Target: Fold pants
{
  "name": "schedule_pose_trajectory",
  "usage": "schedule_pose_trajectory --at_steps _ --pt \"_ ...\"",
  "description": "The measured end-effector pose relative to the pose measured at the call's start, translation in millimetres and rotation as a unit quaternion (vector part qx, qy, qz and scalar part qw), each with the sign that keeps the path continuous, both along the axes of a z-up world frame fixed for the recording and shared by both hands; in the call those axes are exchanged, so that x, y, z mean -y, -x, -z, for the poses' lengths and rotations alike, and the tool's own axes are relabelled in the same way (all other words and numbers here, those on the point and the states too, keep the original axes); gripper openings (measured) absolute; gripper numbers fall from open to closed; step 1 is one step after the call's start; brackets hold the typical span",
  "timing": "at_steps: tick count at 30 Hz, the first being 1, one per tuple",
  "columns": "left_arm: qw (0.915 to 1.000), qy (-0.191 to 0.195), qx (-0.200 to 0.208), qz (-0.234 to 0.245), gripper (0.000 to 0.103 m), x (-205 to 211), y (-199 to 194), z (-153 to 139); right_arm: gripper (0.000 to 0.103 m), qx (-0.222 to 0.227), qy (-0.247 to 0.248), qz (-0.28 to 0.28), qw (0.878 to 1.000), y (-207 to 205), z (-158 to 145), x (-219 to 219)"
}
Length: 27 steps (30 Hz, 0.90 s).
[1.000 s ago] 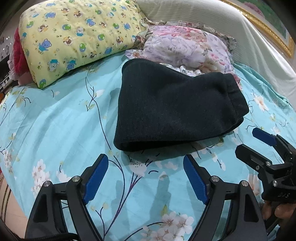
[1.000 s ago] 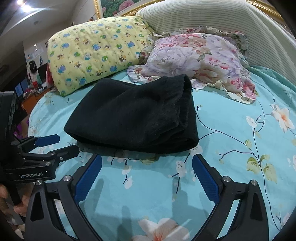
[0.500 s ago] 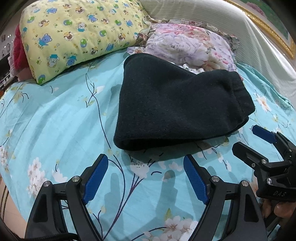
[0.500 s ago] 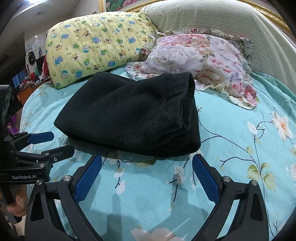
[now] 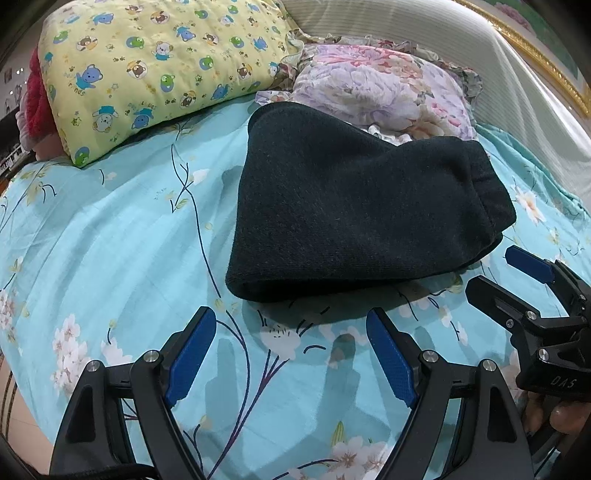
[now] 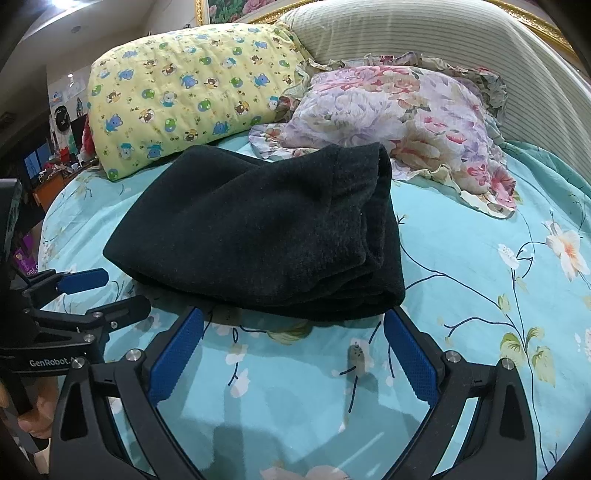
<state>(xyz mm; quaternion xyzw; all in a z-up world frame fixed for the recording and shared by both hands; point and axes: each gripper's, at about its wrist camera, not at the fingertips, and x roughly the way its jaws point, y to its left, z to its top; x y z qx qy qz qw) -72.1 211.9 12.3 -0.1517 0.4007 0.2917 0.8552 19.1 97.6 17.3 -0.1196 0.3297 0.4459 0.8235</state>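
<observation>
Black pants (image 5: pixel 351 206) lie folded in a thick bundle on the turquoise flowered bedsheet (image 5: pixel 110 240); they also show in the right wrist view (image 6: pixel 266 229). My left gripper (image 5: pixel 290 332) is open and empty, just short of the bundle's near folded edge. My right gripper (image 6: pixel 291 328) is open and empty, its blue pads at the bundle's near edge. The right gripper also shows at the right of the left wrist view (image 5: pixel 517 273), and the left gripper at the left of the right wrist view (image 6: pixel 107 291).
A yellow bear-print pillow (image 5: pixel 147 70) and a pink floral pillow (image 5: pixel 380 88) lie behind the pants, against a striped headboard cushion (image 6: pixel 406 33). A red item (image 5: pixel 35 99) sits at the far left. The bed's edge runs along the left.
Both grippers have moved forward toward the folded pants, which now look larger and closer. Both stay open.
</observation>
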Motion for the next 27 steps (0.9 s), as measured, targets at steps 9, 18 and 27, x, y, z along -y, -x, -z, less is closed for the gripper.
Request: schedule_pose_trajectory --at_steps 9,18,27 --pt "1.0000 0.001 0.001 0.002 0.084 1.9 0.4 -0.8 0.098 -0.002 -0.003 0.003 1.000 0.2 0.1 0.7" --pt "1.0000 -0.002 0.005 0.003 0.084 7.3 4.2 -4.1 0.098 -0.002 -0.004 0.004 1.000 0.6 -0.3 1.5" --pt "0.9999 -0.007 0.007 0.003 0.084 8.4 5.4 -7.7 0.098 0.000 -0.007 0.002 1.000 2.7 -1.7 1.1"
